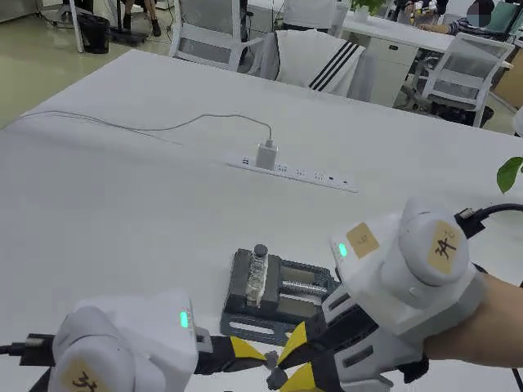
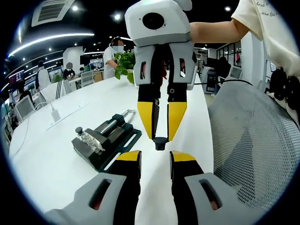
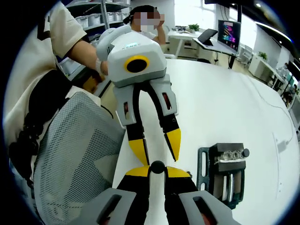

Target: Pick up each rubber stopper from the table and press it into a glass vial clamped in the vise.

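Observation:
A dark grey vise (image 1: 245, 318) stands on the white table (image 1: 122, 212) and clamps a glass vial (image 1: 259, 278) with a dark stopper (image 1: 261, 250) in its mouth. My right gripper (image 1: 279, 371) is shut on a small dark rubber stopper (image 1: 276, 378), held in the air just in front of the vise. The right gripper view has that stopper (image 3: 157, 166) pinched between my own yellow tips (image 3: 157, 171). Facing it tip to tip, my left gripper (image 2: 155, 156) stands open and holds nothing. The left gripper view has the stopper (image 2: 160, 143) just above those jaws, with the vise (image 2: 105, 138) to the left.
A white power strip (image 1: 302, 173) with a charger (image 1: 267, 153) and its cable lies across the table behind the vise. Chairs line the far edge. A grey mesh chair (image 2: 253, 140) stands close by the near edge. A green leaf (image 1: 508, 171) pokes in at right.

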The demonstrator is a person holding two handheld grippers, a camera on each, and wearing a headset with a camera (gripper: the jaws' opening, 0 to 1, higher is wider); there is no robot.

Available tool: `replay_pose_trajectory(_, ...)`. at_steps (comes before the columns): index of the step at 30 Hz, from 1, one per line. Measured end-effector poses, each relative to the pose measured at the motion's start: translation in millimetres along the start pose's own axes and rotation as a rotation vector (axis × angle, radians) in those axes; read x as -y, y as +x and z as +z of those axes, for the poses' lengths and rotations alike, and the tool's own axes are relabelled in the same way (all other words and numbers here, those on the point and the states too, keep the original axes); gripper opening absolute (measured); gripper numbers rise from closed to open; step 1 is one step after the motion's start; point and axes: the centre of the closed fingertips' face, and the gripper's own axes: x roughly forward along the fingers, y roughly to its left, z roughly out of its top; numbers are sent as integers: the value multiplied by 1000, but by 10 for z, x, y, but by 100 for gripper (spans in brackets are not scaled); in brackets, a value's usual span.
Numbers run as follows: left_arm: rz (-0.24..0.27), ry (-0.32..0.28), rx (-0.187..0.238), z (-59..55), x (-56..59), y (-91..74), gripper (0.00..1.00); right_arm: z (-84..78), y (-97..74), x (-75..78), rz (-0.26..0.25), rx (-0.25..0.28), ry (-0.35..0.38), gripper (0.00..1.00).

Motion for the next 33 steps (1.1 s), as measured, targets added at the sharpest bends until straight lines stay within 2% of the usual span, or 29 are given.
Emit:
replay_pose_trajectory(3, 22, -14, -6, -39, -45, -17, 30, -15, 4, 5, -3, -2, 1, 6)
replay_pose_trajectory(5, 41, -36, -9, -65, -83, -31, 35, -40, 10, -16, 11, -14, 27, 6)
replay_pose_trajectory(9, 85, -69, -8, -105, -164, -61, 51, -46, 11, 4, -3, -10, 32, 6)
replay_pose_trajectory(11, 109, -66, -8, -126, -207, -79, 55, -46, 9, 5, -2, -9, 37, 6)
replay_pose_trajectory(22, 210, -123, -25, -255, -357, -156, 99, -99, -5, 53, -11, -27, 49, 6)
replay_pose_trajectory(25, 204, -131, -50, -304, -352, -154, 99, -115, -6, 69, -14, -32, 48, 6)
replay_pose_trajectory(33, 218, -130, -46, -289, -346, -180, 99, -140, -33, 185, -27, -43, 38, 6)
